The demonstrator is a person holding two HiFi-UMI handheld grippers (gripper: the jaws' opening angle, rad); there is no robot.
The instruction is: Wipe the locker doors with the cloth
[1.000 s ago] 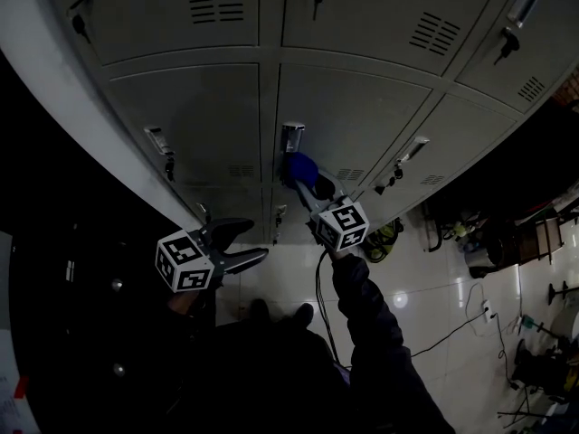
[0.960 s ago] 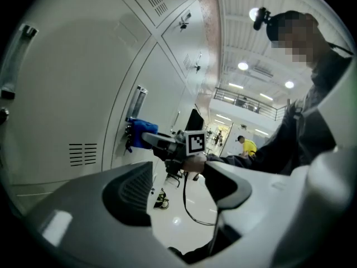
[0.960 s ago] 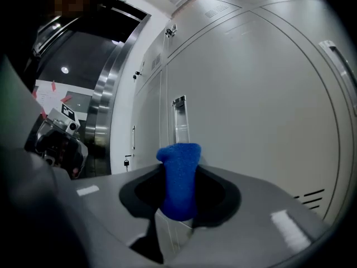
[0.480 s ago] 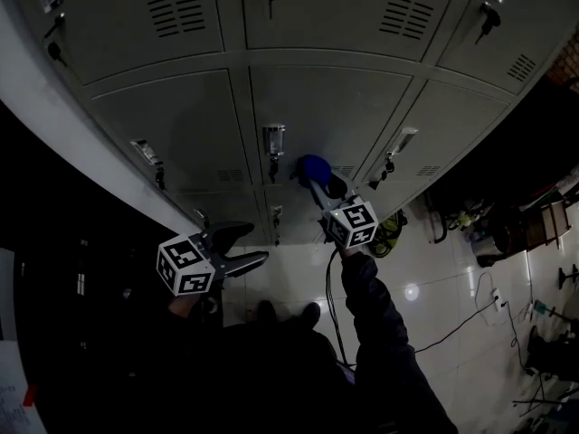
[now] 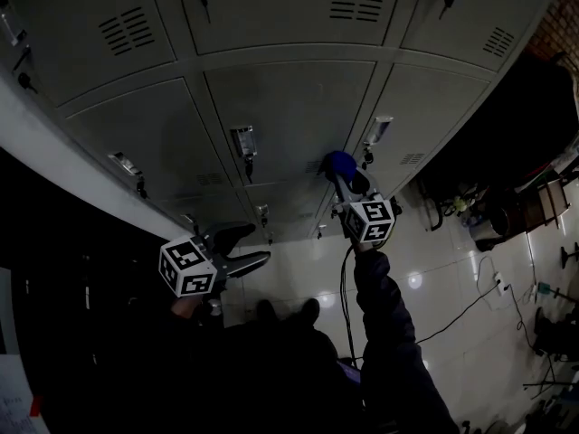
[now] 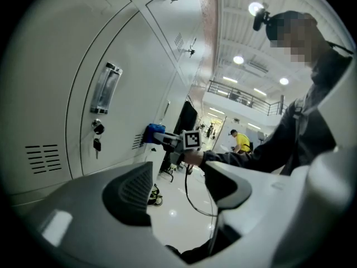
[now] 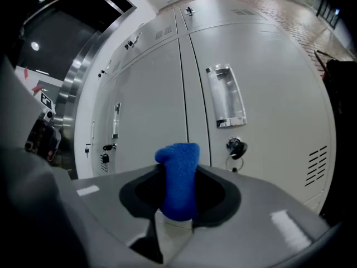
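- Right gripper view: the right gripper (image 7: 179, 202) is clamped on the blue cloth (image 7: 178, 180), which stands upright and points tip-first at the locker doors (image 7: 268, 149), by one door's edge seam.
- The wiping falls to this gripper, which is the nearer.
- The left gripper (image 5: 258, 242) hangs spread and empty, apart from the doors.

Locker doors (image 5: 289, 107) ahead, handles (image 5: 242, 139) protruding, floor (image 5: 434, 269) open
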